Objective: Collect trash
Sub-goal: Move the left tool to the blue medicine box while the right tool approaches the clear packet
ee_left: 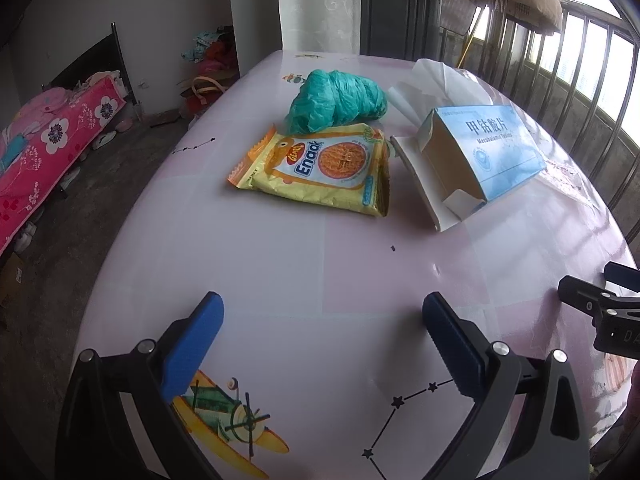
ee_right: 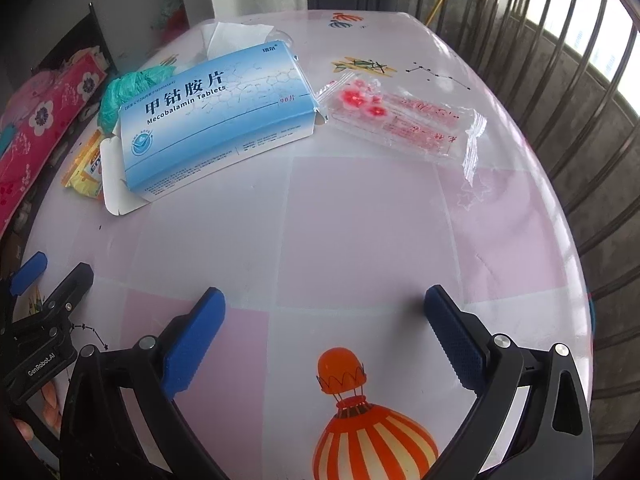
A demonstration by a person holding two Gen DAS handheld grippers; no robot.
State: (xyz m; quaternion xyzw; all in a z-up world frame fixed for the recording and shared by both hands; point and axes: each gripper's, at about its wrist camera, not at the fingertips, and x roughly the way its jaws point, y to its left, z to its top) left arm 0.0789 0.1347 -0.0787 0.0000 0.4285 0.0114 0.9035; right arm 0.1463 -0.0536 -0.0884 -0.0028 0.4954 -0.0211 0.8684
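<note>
- A pink patterned table (ee_left: pixel 280 264) is seen from two wrist cameras, with several pieces of trash gathered toward its far side.
- The left gripper (ee_left: pixel 322 320) is held low over the near part of the table, its blue fingers (ee_left: pixel 192 344) spread wide with nothing between them.
- The right gripper (ee_right: pixel 324 316) is likewise held released over the table, empty, just beside the left one.
- A yellow snack wrapper (ee_left: pixel 316 168) is laid flat near the table's middle.
- A crumpled green plastic bag (ee_left: pixel 340 100) is found directly behind the wrapper, touching it.
- A blue medicine box (ee_right: pixel 216 112), open at one end, is placed just right of the wrapper.
- White tissue paper (ee_left: pixel 436 80) is bunched behind the box.
- A clear plastic packet with red print (ee_right: pixel 404 120) is laid flat right of the box, close to its end.
- A pink floral bed (ee_left: pixel 44 152) is visible beyond the table on the left.
</note>
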